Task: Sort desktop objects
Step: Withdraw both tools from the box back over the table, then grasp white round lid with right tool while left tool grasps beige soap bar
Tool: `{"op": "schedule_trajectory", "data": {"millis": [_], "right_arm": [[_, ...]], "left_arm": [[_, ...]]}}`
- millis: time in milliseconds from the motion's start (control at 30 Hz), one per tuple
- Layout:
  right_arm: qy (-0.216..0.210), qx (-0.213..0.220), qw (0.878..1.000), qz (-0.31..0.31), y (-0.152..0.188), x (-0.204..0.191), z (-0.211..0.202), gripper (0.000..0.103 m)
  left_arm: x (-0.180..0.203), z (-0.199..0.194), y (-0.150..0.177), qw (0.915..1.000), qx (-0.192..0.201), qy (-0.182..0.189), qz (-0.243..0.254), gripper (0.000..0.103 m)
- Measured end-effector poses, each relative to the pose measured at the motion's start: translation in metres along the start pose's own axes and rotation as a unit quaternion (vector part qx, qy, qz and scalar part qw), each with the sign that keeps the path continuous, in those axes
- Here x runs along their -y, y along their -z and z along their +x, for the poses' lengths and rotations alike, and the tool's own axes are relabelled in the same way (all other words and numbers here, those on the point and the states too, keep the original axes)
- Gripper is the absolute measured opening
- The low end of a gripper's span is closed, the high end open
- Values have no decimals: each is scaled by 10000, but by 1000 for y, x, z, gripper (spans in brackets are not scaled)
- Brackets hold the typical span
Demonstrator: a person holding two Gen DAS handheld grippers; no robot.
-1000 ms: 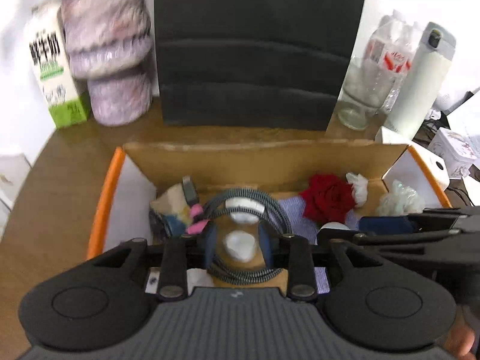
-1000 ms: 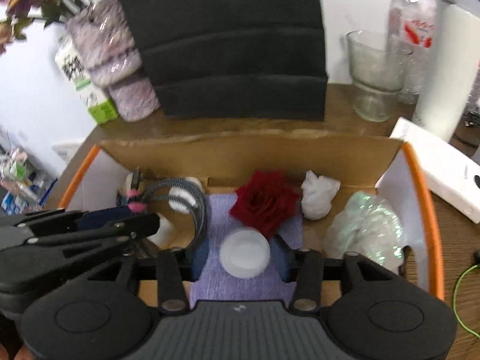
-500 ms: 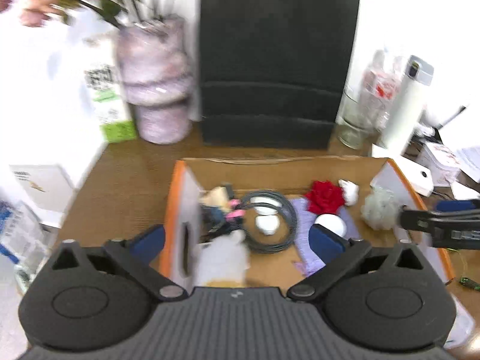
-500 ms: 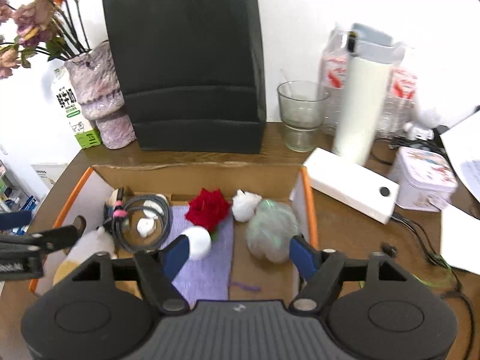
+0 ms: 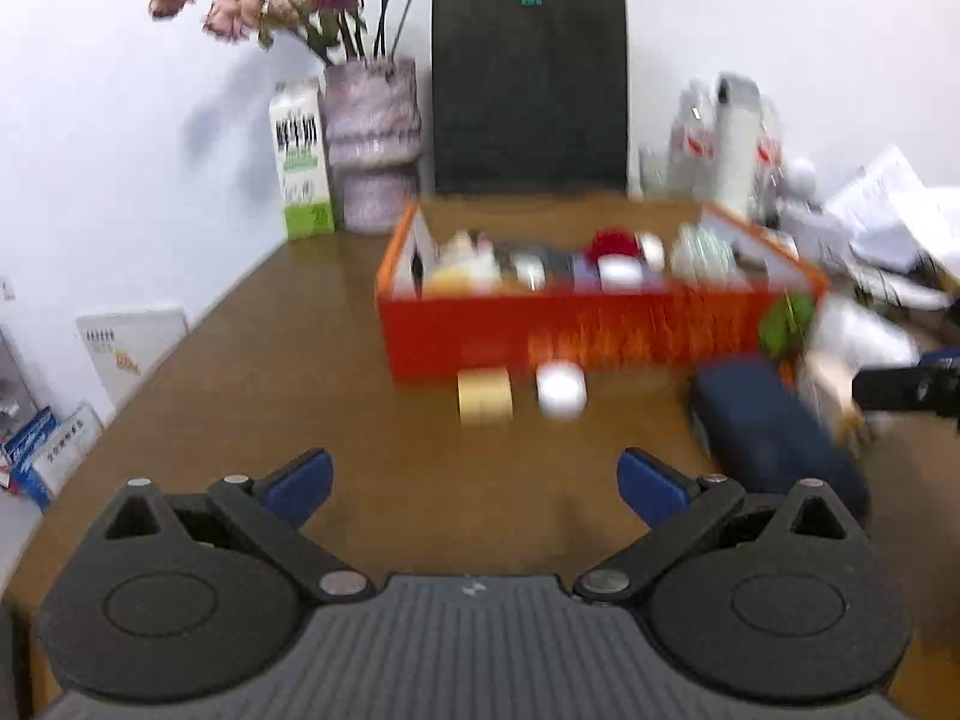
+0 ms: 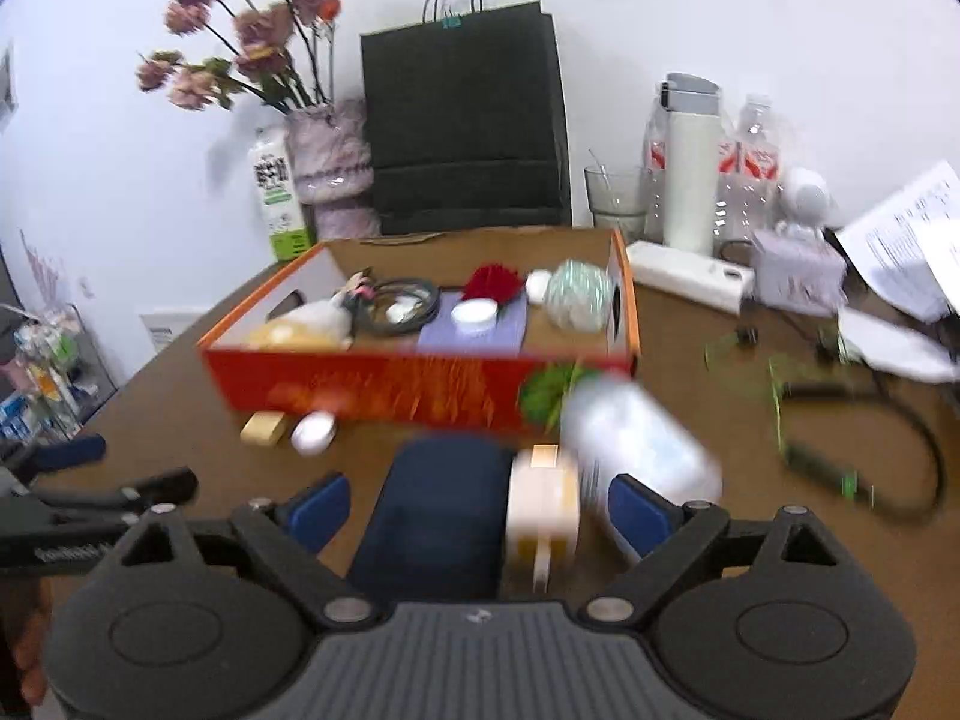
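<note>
The orange cardboard box [image 5: 600, 336] [image 6: 390, 384] stands mid-table, holding a cable coil [image 6: 405, 306], a red rose [image 6: 492, 282], a white lid [image 6: 474, 313] and a plastic wad [image 6: 579, 294]. Before it lie a tan block [image 5: 485, 396] [image 6: 262, 427] and a white round cap [image 5: 561, 389] [image 6: 313, 433]. My left gripper [image 5: 474, 483] is open over bare wood. My right gripper [image 6: 477, 510] is opening; a navy case [image 6: 444, 516] [image 5: 774, 438] and a cream roll [image 6: 543, 504] lie between its fingers, untouched by the pads.
A black paper bag [image 6: 465, 120], flower vase [image 6: 327, 162] and milk carton [image 6: 276, 198] line the back wall. A glass [image 6: 618, 198], white flask [image 6: 690, 168], bottles, power strip [image 6: 690, 276], papers [image 6: 906, 240] and cables [image 6: 864, 420] crowd the right side. A clear pack [image 6: 642, 450] lies by the case.
Both grippers have pulled back out of the box toward the table's front and opened wide. The cable coil and the white lid stay in the box.
</note>
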State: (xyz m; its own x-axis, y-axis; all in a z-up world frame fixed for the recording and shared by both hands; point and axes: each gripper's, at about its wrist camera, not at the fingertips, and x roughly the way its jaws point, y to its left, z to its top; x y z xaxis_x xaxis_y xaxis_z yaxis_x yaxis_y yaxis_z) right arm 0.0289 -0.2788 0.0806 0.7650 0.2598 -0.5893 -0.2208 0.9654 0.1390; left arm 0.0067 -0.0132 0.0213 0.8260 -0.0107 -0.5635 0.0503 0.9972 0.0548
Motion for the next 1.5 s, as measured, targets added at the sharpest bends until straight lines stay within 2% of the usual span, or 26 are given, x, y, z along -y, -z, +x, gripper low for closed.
{"op": "schedule_trajectory", "data": {"millis": [100,200,400,600,667,800,867,933,1000,1067,1100,1167,1233,1300,1333,1367,1400,1467,1500], "right_arm": [[2,-95,9999,131,37,-4,-16,93],[143,-92,9997,151,66,-6,-32,93],[149,-1,9996,-227,104,-18,-60,93],[180,-108,9992,-334,111,-24,-59,93],[13,-82,9997,-246,106,-25,-59,92],[-456,125,9986,-242,84,-30,-52,91],[-416,122,9980,-453,68,-39,-35,90],[-359,124,9974,-609,54,-45,-15,86],[-400,22,9970,-658,38,-50,7,76],[-515,-20,9965,-651,24,-55,25,72],[-585,-12,9959,-685,17,-59,32,71],[-693,42,9944,-797,6,-69,47,71],[-723,-49,9928,-950,-4,-77,66,67],[-681,-172,9914,-1102,-12,-84,85,56],[-657,-222,9908,-1162,-15,-87,94,54],[-619,-264,9901,-1232,-17,-88,101,54],[-605,-292,9896,-1268,-18,-90,107,54],[-669,-398,9888,-1274,-19,-91,119,54],[-700,-458,9886,-1251,-20,-92,124,54]], "left_arm": [[0,-17,29,9999,-88,87,77,103],[-4,-35,48,9998,80,-31,174,103],[-9,-56,65,9997,-100,219,-81,103],[-7,-53,68,9994,-244,233,-102,103],[-10,-50,65,9992,-270,261,-154,103],[-20,-34,48,9994,-181,284,-78,103],[-26,-20,33,9994,-133,301,-69,101],[-30,0,16,9991,-101,420,-41,98],[-31,21,-2,9987,-94,492,-22,91],[-32,45,-17,9988,-77,490,-62,84],[-33,58,-23,9986,-172,487,-92,78],[-35,83,-33,9974,-362,579,-233,71],[-35,103,-39,9961,-457,708,-258,71],[-33,114,-40,9964,-428,713,-192,67],[-32,117,-41,9963,-420,737,-148,66],[-32,119,-42,9962,-400,766,-145,62],[-32,121,-43,9959,-382,801,-187,48],[-35,123,-45,9956,-371,836,-207,34],[-37,123,-45,9954,-384,838,-250,34]]}}
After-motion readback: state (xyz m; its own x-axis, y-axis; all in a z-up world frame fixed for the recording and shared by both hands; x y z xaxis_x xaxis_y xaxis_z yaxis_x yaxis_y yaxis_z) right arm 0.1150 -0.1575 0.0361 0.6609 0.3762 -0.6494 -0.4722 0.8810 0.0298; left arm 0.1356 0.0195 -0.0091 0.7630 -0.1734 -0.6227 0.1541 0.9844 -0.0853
